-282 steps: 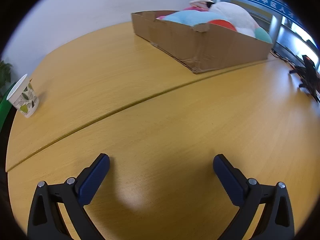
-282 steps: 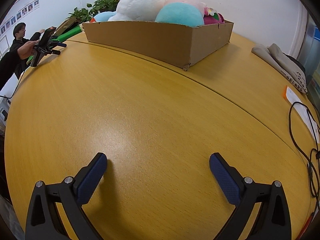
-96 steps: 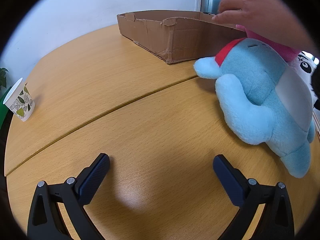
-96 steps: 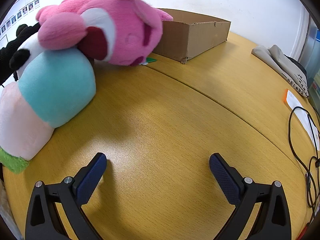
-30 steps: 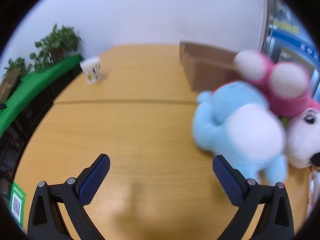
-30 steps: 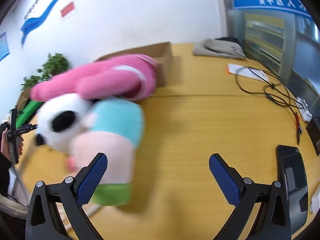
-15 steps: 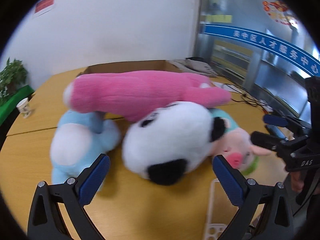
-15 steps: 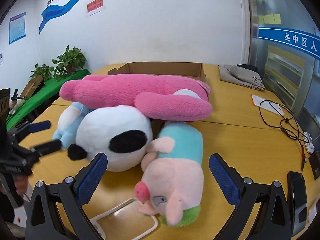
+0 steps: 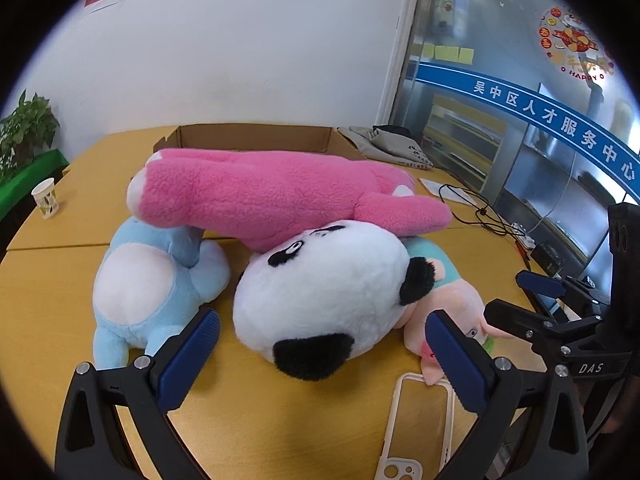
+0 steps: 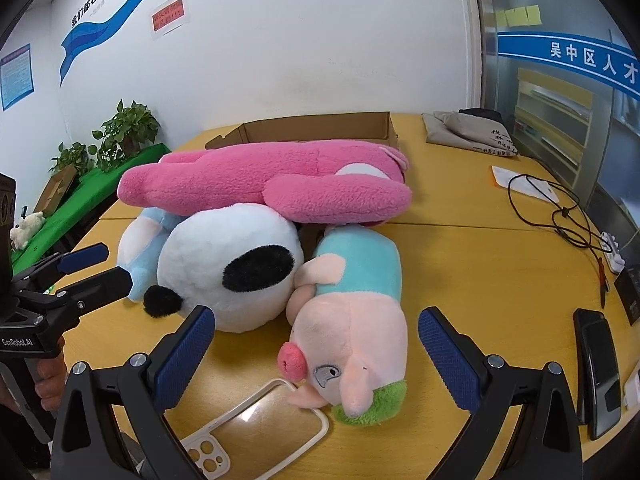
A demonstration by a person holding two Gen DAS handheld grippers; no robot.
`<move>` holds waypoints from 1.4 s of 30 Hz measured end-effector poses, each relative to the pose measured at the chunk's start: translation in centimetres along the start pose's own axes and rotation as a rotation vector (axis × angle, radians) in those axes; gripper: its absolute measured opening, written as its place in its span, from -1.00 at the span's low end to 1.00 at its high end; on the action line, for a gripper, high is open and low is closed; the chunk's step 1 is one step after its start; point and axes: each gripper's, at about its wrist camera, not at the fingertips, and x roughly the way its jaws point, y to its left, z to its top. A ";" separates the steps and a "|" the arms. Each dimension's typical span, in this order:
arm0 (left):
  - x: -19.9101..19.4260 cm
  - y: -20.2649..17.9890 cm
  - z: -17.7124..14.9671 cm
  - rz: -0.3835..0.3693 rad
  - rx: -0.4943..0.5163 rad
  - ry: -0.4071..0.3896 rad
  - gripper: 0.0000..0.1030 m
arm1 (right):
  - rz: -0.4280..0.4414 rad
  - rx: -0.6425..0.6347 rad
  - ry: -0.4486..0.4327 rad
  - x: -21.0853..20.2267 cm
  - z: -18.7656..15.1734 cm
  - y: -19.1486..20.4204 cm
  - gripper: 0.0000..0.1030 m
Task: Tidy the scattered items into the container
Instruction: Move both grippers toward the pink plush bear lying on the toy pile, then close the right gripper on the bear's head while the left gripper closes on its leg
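Note:
Several plush toys lie piled on the wooden table (image 9: 80, 208): a pink plush (image 9: 272, 196) (image 10: 272, 180) on top, a white panda head (image 9: 320, 296) (image 10: 232, 264), a light blue plush (image 9: 144, 292) (image 10: 140, 248) and a pig plush (image 10: 356, 316) (image 9: 448, 308). An empty cardboard box (image 9: 256, 138) (image 10: 320, 128) stands behind them. My left gripper (image 9: 320, 352) is open and empty in front of the panda. My right gripper (image 10: 316, 352) is open and empty in front of the pig. Each gripper shows in the other's view: the right one (image 9: 524, 296), the left one (image 10: 100, 266).
A clear phone case (image 9: 416, 424) (image 10: 256, 424) lies at the near table edge. A paper cup (image 9: 46, 198) stands far left. A grey cloth bag (image 10: 468, 132), a cable (image 10: 560, 208), papers and a black phone (image 10: 598, 364) lie on the right. Plants (image 10: 124, 136) stand left of the table.
Both grippers have moved a little closer to the plush pile, which looks larger in both views. The toys have not moved. Both grippers remain open.

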 end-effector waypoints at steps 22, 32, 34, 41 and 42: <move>9.7 3.9 14.7 0.016 -0.041 0.124 0.99 | 0.182 0.137 0.016 8.7 13.3 -8.7 1.00; 16.4 8.8 11.6 0.012 -0.200 0.342 0.97 | 0.357 0.341 0.242 21.6 13.1 -12.9 1.00; 16.4 9.2 11.6 -0.022 -0.232 0.343 0.71 | 0.402 0.399 0.241 22.3 12.6 -13.2 1.00; 14.7 11.4 11.6 -0.102 -0.333 0.300 -0.62 | 0.264 0.231 0.137 18.8 12.7 -9.5 0.41; 14.5 11.4 11.5 -0.109 -0.322 0.295 -0.76 | 0.253 0.220 0.125 18.2 12.8 -9.0 0.34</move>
